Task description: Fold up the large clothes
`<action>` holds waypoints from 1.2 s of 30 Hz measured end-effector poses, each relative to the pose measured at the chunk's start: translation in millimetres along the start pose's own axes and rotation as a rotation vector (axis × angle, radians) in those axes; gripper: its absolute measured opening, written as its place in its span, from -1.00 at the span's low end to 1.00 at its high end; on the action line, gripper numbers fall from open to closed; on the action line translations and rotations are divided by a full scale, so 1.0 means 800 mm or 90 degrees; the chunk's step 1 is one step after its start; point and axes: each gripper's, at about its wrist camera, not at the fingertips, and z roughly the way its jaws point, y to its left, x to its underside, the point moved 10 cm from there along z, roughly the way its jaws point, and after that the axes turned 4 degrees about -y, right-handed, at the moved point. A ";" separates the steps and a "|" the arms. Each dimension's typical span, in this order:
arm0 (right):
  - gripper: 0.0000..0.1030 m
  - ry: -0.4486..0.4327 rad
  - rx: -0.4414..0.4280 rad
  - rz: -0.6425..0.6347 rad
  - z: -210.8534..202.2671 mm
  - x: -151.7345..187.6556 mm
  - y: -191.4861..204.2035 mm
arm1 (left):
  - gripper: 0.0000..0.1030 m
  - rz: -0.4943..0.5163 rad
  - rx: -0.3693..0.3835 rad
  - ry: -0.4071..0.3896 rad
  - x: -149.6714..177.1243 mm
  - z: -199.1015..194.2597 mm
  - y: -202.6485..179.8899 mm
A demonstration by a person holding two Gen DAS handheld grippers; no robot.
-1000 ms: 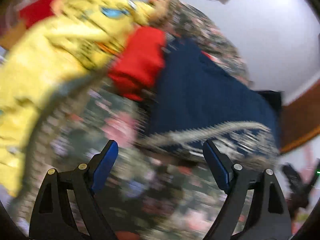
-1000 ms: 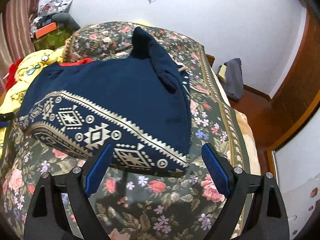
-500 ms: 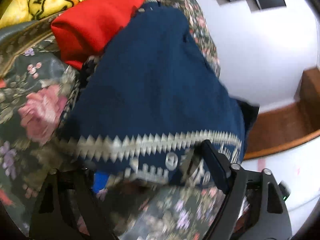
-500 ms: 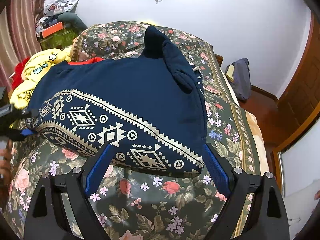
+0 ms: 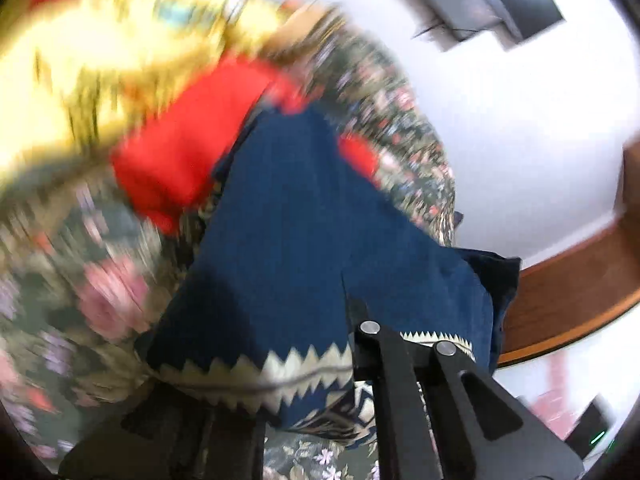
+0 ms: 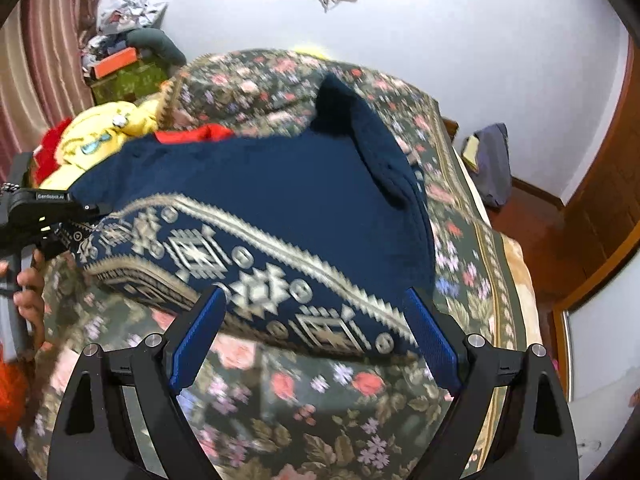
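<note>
Navy sweater [image 6: 280, 200] lies spread on bed [image 6: 340, 412], patterned hem nearest. Left tongs [image 6: 76, 224] pinching hem's left corner, fabric bunched between them; own view [image 5: 320, 380] blurry, jaws pressed together on cloth. Right tongs [image 6: 316, 344] spread wide, hovering just over hem's right part, not touching. Red cloth [image 6: 192, 134] peeks out at sweater's far left edge, yellow garment [image 6: 100, 140] beside it. Bag [image 6: 492, 160] on floor, far right.
</note>
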 end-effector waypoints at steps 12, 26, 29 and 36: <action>0.72 -0.017 -0.150 -0.040 0.025 -0.060 0.137 | -0.87 0.265 -0.100 -0.197 -0.036 -0.128 -0.067; 0.72 0.150 -0.268 -0.037 0.102 0.009 0.183 | -0.87 0.392 -0.165 -0.184 -0.001 -0.096 -0.060; 0.72 0.111 -0.258 -0.007 0.081 -0.002 0.153 | -0.88 0.454 -0.139 -0.198 0.010 -0.095 -0.106; 0.72 0.031 -0.136 0.093 0.036 0.005 0.021 | -0.89 0.583 -0.030 -0.124 0.098 -0.059 -0.218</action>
